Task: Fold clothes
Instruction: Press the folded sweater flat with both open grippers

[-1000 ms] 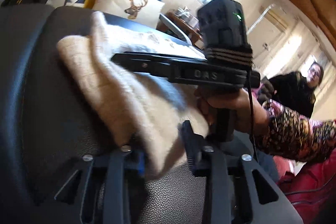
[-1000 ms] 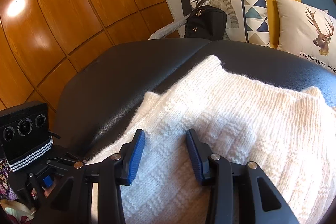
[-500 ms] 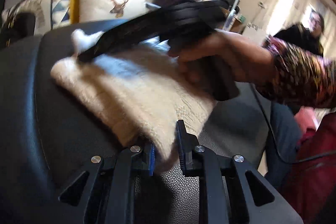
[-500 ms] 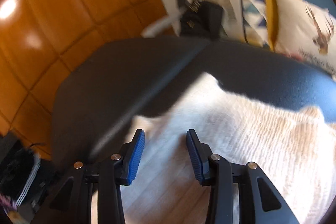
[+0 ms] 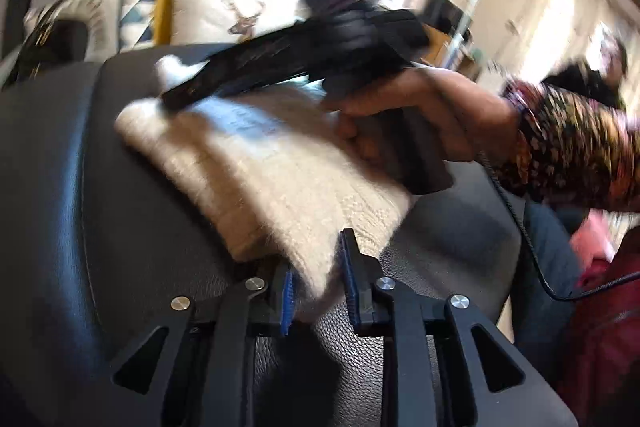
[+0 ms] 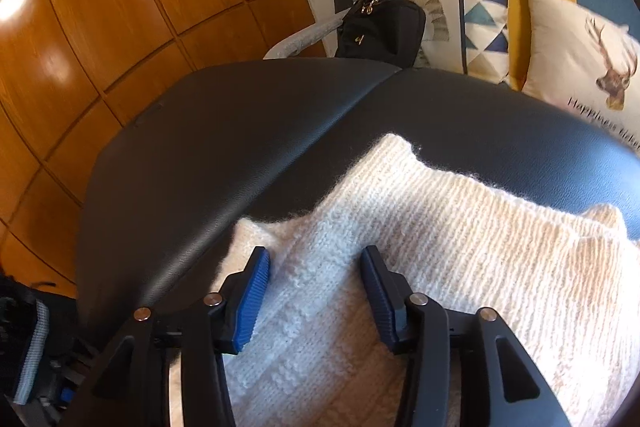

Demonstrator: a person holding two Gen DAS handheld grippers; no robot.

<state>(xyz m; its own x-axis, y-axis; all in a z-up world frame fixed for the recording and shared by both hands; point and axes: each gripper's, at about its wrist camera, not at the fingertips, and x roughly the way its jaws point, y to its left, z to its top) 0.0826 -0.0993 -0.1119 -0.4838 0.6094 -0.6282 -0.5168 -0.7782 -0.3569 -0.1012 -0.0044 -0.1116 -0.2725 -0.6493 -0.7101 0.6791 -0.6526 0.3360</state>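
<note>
A cream knitted sweater (image 5: 276, 179) lies part-folded on the black leather seat (image 5: 60, 187), filling the middle of the left wrist view and the lower right of the right wrist view. Judging by its thick fuzzy knit, it is soft, limp and fairly bulky: it should drape and slide over the smooth leather, so an edge or a corner through all layers looks the best place to grip.

At the lower centre of the left wrist view, the left tongs (image 5: 318, 287) have just widened a little; a folded corner of the knit sits between the blue pads, but whether they press it I cannot tell. Those tongs tilt down toward the seat.

At centre right of the same view, a hand (image 5: 420, 123) in a flowered sleeve (image 5: 572, 151) holds the right tool, reaching across the sweater. In the right wrist view, the right tongs (image 6: 316, 291) stand spread over the ribbed knit, having just opened further, angled downward, gripping nothing.
</note>
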